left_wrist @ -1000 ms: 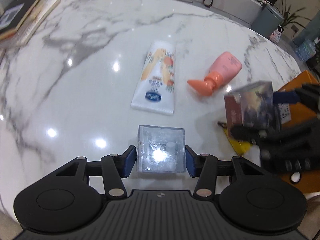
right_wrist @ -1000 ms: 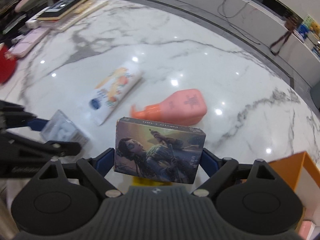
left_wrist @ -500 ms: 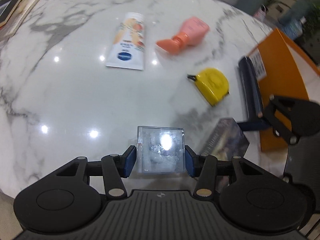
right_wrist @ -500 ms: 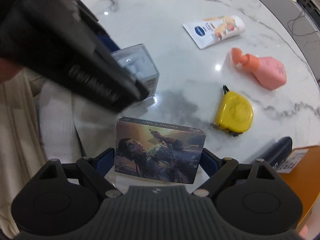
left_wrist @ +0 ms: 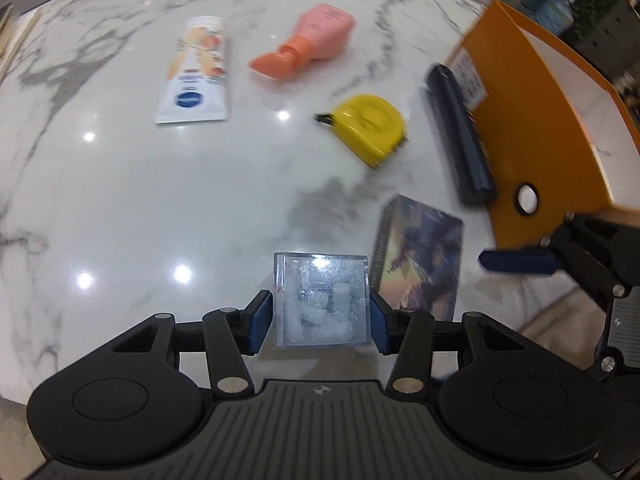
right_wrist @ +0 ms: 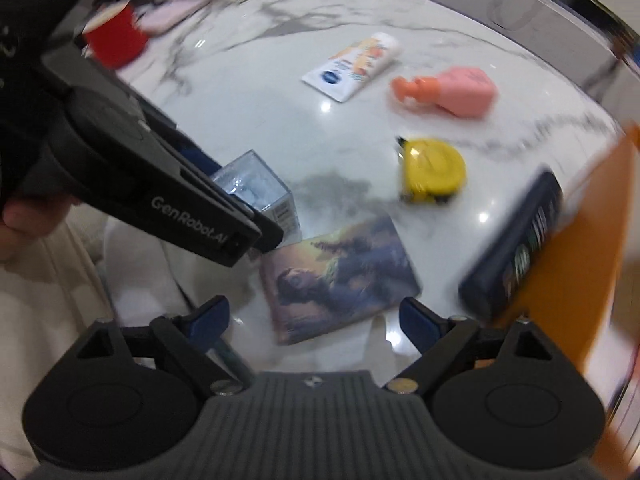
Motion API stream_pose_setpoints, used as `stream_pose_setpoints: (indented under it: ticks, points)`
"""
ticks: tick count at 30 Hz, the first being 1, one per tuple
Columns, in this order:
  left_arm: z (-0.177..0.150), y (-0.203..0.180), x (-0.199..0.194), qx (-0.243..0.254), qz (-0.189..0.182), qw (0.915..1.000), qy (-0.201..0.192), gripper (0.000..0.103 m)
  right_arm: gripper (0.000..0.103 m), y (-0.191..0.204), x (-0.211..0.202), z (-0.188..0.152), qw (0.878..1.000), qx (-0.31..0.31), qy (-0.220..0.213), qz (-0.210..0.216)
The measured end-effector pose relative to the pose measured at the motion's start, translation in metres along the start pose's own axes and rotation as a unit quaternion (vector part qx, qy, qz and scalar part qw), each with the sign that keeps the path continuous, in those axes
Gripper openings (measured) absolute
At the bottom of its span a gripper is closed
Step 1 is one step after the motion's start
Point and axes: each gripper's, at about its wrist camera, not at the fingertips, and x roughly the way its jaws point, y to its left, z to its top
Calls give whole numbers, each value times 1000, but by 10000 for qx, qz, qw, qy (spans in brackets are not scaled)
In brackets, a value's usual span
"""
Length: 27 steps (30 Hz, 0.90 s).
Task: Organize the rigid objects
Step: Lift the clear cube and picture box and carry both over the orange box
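We hold the clear plastic box [left_wrist: 321,300] in the left gripper [left_wrist: 320,322], just above the near edge of the marble desk [left_wrist: 120,200]. This box looks stiff and light, but its walls are smooth, so it can slip; we judge the flat opposite sides are the good place to take it, and the blue pads press exactly there now. The small pieces inside may rattle, so a gentle move seems better.

The picture card box [right_wrist: 338,276] lies flat on the desk, just beside the clear box. It seems a light cardboard pack, rigid enough, and best taken on its two long edges. The right gripper [right_wrist: 314,316] hangs over it with the jaws wide; they are closing a little, but nothing is between the pads, which do not touch the box.

Farther away rest the yellow tape measure [left_wrist: 370,130], the dark long case [left_wrist: 458,132] against the orange bin [left_wrist: 532,120], the pink bottle [left_wrist: 316,42] and the cream tube [left_wrist: 198,72].
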Motion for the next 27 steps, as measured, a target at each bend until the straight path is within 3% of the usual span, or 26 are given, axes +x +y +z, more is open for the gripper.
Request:
stream_pose_setpoints:
  ticks: [5, 9, 11, 17, 24, 27]
  points:
    - [-4, -13, 1, 154, -95, 9998, 64, 57, 77, -19, -9, -30, 9912, 1270, -370, -107]
    - [-2, -6, -1, -115, 520, 9985, -98, 57, 76, -30, -8, -38, 9726, 2180, -810, -32]
    - [0, 1, -2, -284, 622, 9975, -160, 57, 79, -28, -4, -34, 9665, 2379, -962, -14]
    - [3, 12, -3, -719, 674, 9948, -239, 57, 81, -15, 15, -16, 9602, 2499, -1185, -399]
    - [6, 15, 10, -825, 888, 9926, -29, 61, 84, -3, 34, -10, 9683, 2029, -1176, -861]
    - [7, 13, 10, -765, 932, 9927, -56, 57, 76, -1, 36, -10, 9687, 1884, -1249, -1026]
